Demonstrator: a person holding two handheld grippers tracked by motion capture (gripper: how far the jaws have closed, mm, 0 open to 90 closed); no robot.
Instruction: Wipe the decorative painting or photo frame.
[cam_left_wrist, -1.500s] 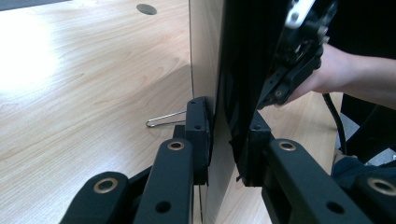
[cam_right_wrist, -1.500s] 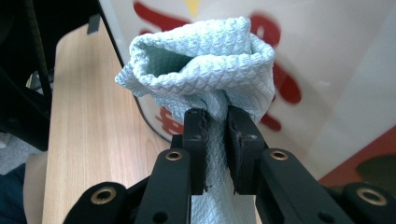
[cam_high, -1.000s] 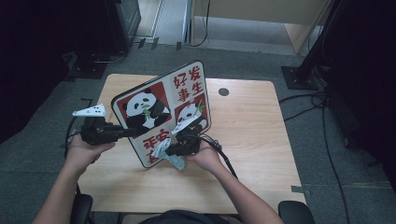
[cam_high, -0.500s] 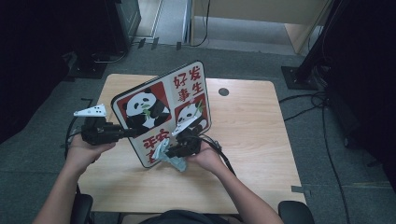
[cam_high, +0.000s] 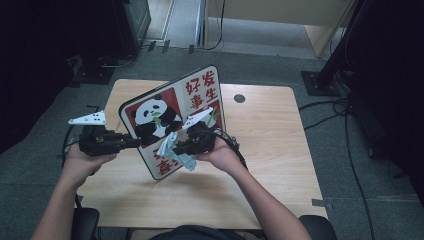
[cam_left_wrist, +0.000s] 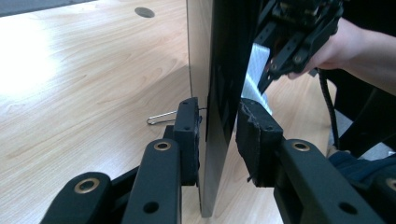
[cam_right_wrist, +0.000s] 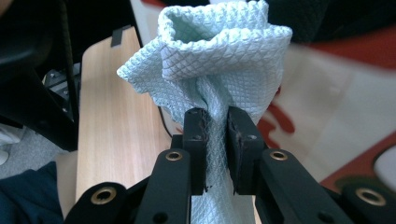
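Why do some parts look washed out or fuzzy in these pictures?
Left gripper view: glare whitens the table at left. Right gripper view: the cloth is sharp, the panda board behind it blurred. High view: the surroundings fall into deep shadow.

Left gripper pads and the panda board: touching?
Apart on one side. Left gripper view: left gripper has just been opening; one pad stands clear of the panda board, the other sits against it.

Left gripper (cam_high: 131, 144) fingers have just been opening; right gripper (cam_high: 176, 147) fingers pinched.
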